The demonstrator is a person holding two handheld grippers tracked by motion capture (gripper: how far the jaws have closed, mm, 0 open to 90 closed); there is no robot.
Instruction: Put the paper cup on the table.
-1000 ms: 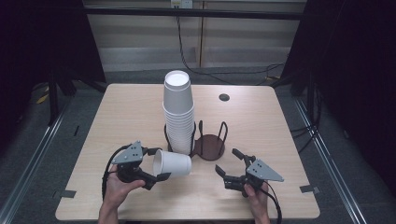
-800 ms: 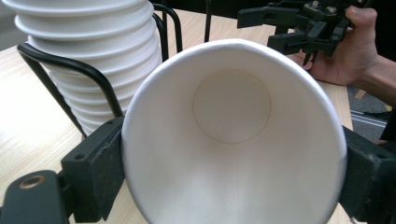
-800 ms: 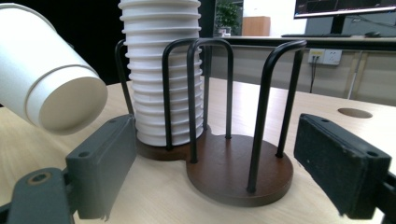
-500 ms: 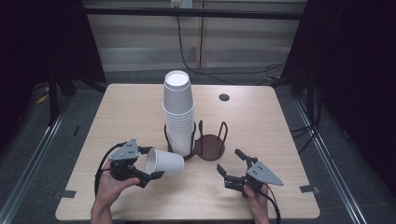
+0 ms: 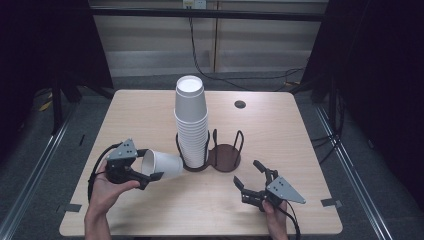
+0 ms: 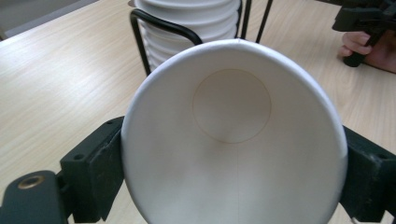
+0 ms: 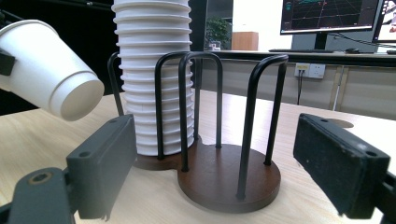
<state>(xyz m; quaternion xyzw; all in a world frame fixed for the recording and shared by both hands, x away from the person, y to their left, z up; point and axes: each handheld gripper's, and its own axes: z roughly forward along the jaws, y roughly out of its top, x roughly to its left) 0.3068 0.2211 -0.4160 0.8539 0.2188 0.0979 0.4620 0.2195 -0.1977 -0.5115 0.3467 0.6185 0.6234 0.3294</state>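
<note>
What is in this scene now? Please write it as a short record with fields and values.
left gripper: shut on the single paper cup, held tilted on its side, mouth toward the gripper's camera
right gripper: open, holding nothing, low over the table, facing the holder
cup stack: white cups stacked upside down in the left ring of the holder
cup holder: dark double base with black wire hoops; right ring empty
table hole: round, at the far right part of the table

White paper cup (image 5: 161, 164) held sideways, just beside the cup stack (image 5: 190, 125).
</note>
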